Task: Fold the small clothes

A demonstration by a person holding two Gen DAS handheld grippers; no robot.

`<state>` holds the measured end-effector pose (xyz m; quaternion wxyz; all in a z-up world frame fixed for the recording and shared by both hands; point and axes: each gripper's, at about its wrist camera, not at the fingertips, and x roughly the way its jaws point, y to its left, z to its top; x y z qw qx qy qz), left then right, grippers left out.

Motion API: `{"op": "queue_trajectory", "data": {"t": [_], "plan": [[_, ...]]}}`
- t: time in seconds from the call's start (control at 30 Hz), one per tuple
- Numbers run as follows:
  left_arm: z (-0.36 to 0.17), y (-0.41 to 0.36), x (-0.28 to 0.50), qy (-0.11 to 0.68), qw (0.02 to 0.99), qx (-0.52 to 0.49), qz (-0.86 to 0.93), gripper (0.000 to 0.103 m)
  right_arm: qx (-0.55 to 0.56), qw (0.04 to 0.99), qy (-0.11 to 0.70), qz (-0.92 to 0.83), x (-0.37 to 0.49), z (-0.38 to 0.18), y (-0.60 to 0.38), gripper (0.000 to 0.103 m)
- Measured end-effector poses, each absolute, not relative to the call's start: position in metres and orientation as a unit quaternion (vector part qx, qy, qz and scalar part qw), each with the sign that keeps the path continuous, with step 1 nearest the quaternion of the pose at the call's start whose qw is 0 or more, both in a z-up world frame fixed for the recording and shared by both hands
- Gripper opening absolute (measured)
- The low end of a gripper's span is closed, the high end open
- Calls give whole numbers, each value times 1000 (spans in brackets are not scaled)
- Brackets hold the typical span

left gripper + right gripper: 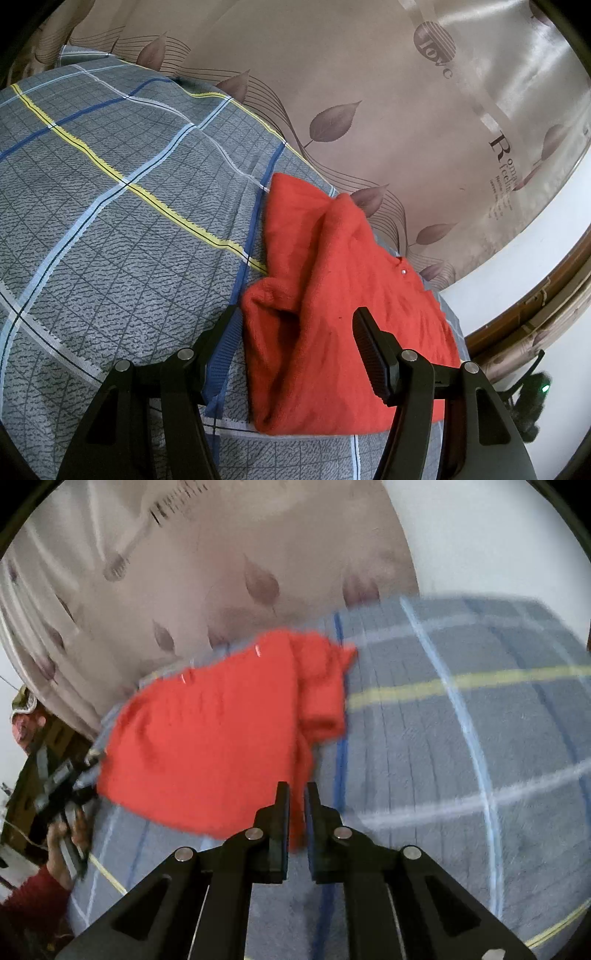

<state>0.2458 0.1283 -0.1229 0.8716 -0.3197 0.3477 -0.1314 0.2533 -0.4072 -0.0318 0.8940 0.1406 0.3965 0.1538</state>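
A small red knit garment (332, 314) with small buttons lies partly folded on a grey plaid bed cover (110, 203), close to the bed's edge. My left gripper (295, 317) is open, its fingers apart over the garment's near part, holding nothing. In the right wrist view the garment (207, 738) is blurred by motion. My right gripper (296, 794) is shut on a strip of the garment's near edge. The left gripper (62, 779) and the hand holding it show at the far left of that view.
A beige curtain with brown leaves (369, 110) hangs just behind the bed. A white wall and a wooden frame (535, 295) lie to the right. The plaid cover (461, 738) stretches wide to the right of the garment.
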Motion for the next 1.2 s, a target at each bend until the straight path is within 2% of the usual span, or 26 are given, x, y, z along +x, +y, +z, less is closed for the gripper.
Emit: {"op": "queue_trajectory", "data": {"t": [0.03,0.17,0.33,0.43,0.57,0.73,0.83,0.97,1.2], "plan": [[-123,128,246,348,872,-320,-131,63,129,898,388,162,262,-22,-398,13],[-123,128,246,348,871,-320,-132,63,87,899,385,191,306,-14,-362,35],[-123,129,246,346,872,-321,-129,63,55,886,442,130,364,-52,-356,35],[-120,135,239,332,880,-322,-107,63,102,881,454,90,367,-72,-380,35],[-97,135,228,287,908,-288,-103,64,94,913,390,76,335,-64,-382,37],[-60,106,246,282,915,-225,-180,65,94,926,341,131,309,-49,-365,37],[-48,78,274,302,901,-200,-240,65,72,925,346,142,309,-56,-346,49],[-66,59,327,356,870,-219,-262,65,64,920,361,139,311,-65,-341,50],[-112,101,384,410,840,-308,-179,65,98,915,370,126,313,-72,-356,51]]}}
